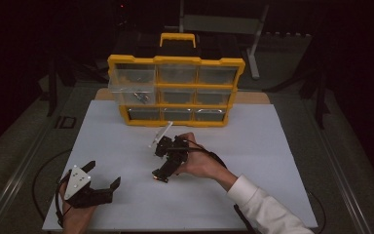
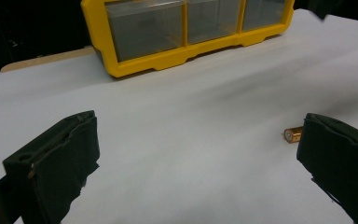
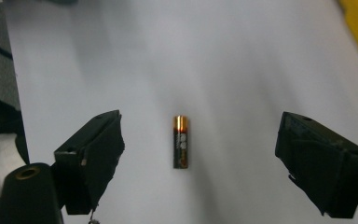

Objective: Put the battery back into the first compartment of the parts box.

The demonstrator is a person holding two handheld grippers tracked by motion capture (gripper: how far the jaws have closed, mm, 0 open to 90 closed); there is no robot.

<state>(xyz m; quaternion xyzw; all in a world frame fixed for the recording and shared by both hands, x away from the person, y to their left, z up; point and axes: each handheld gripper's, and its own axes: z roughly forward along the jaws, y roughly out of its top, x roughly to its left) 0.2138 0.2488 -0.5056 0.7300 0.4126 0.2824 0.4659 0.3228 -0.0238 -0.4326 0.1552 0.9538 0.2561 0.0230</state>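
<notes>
Between your right tongs (image 3: 200, 163), a battery (image 3: 181, 142) lies on the white surface (image 3: 242, 70).

Your right tongs stand wide, their pads apart from the battery on both sides, which lies lengthwise between them, copper end toward 12 o'clock. From above, those tongs (image 1: 159, 176) point down at the middle of the surface, with the yellow drawer box (image 1: 175, 90) at 12 o'clock. Your left tongs (image 1: 104, 178) rest at 7 o'clock, also wide and holding nothing; from them the battery (image 2: 292, 134) shows near 3 o'clock.

White sleeve (image 1: 268, 207) (black cables)
</notes>
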